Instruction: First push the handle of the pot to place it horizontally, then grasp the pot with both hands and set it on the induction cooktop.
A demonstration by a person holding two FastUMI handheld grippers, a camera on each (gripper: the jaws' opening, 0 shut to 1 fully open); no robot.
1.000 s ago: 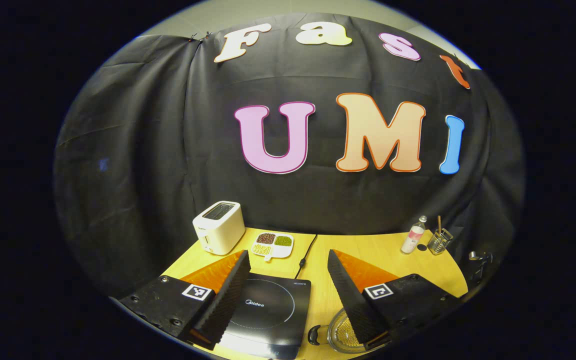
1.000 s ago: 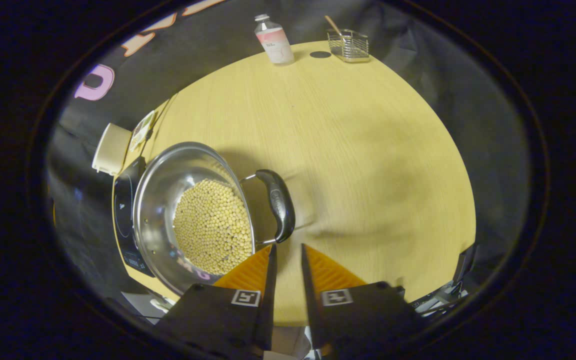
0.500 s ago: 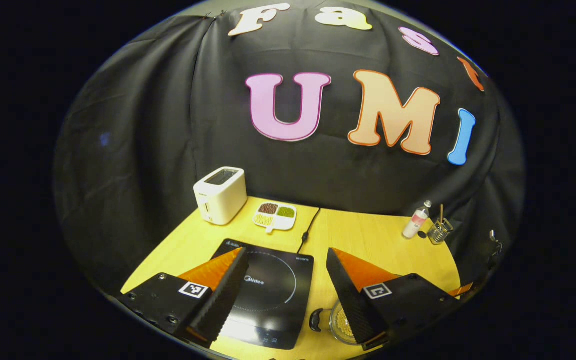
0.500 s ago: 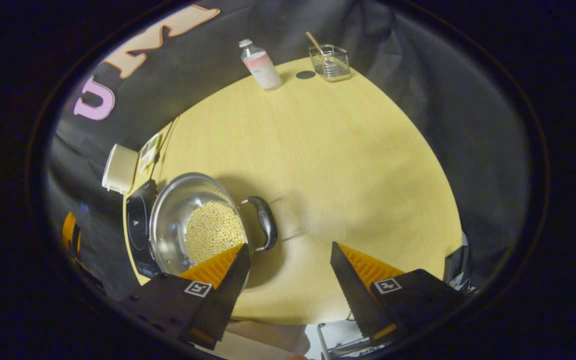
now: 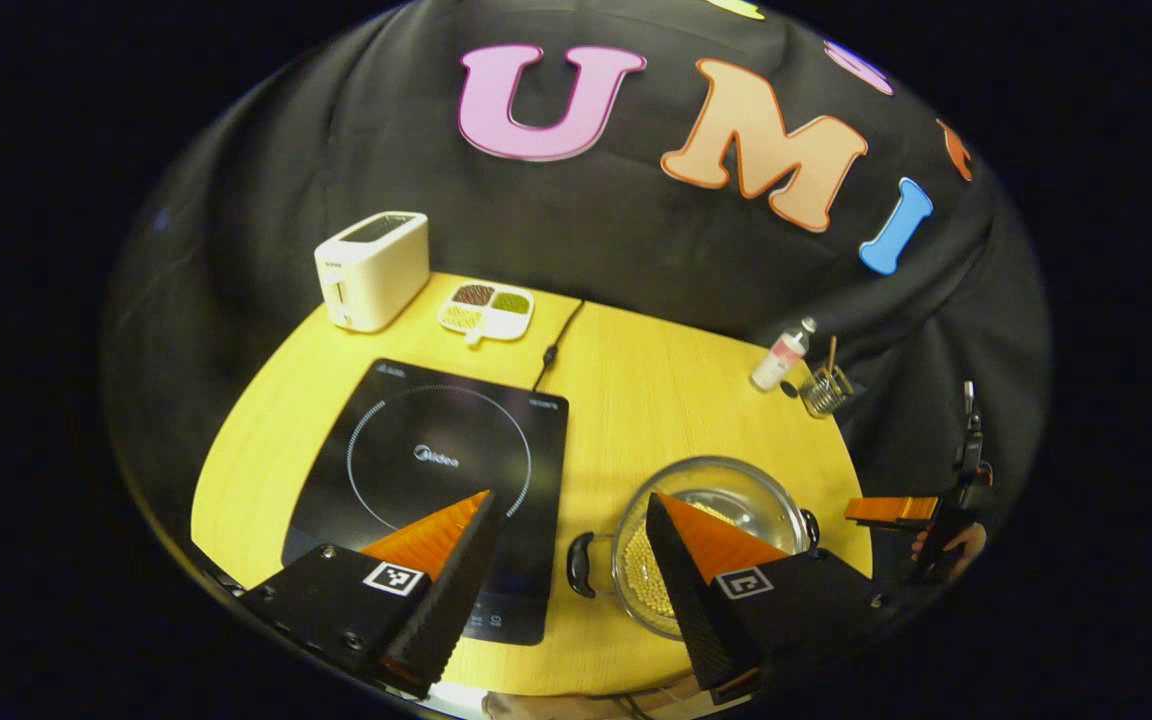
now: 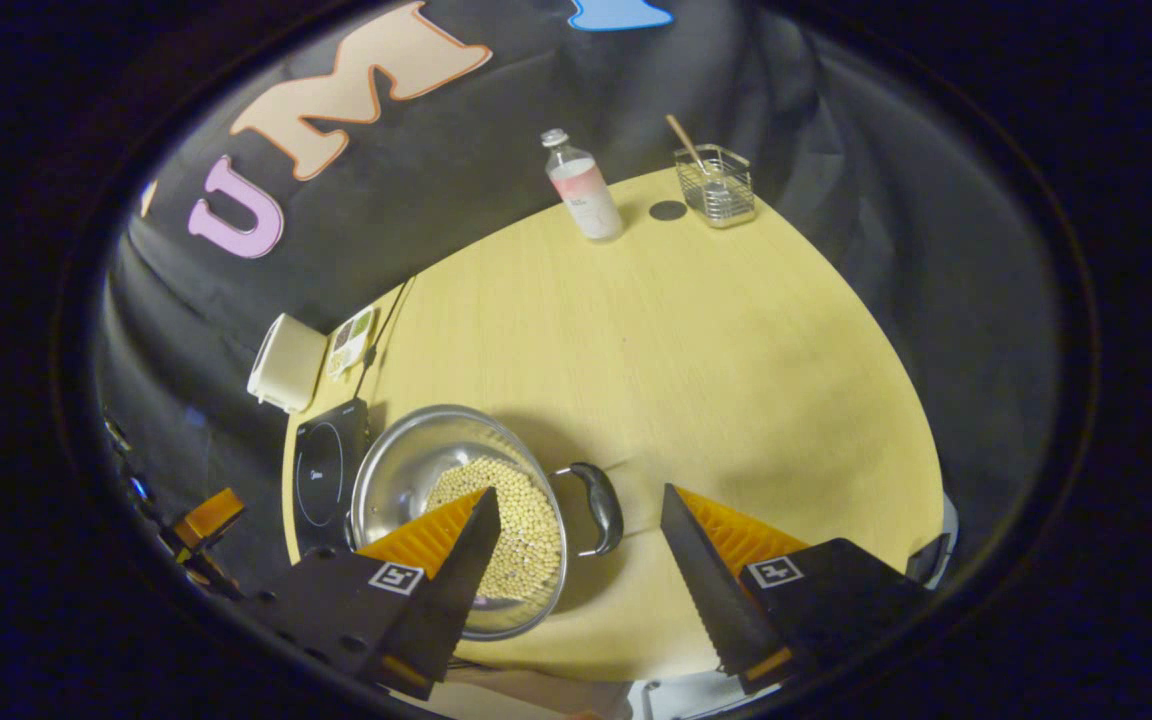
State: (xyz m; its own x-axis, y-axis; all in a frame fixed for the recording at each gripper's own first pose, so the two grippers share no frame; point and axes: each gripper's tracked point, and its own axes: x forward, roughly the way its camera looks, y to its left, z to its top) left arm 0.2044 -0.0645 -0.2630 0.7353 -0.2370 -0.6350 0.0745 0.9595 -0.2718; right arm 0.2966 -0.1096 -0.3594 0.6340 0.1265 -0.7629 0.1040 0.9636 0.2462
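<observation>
In the left gripper view, we are holding the left gripper point(image 5: 566, 545) above the table point(image 5: 636, 400), its fingers spread apart and grasping nothing. The pot point(image 5: 711, 545) is sitting on the table just right of the induction cooktop point(image 5: 436, 480), its near handle point(image 5: 579, 565) lying between our fingers.

In the right gripper view, we are hovering the right gripper point(image 6: 581, 545) with fingers likewise released. The pot's far handle point(image 6: 601, 508) is lying just ahead between them, so each gripper looks nearer its own handle.
</observation>
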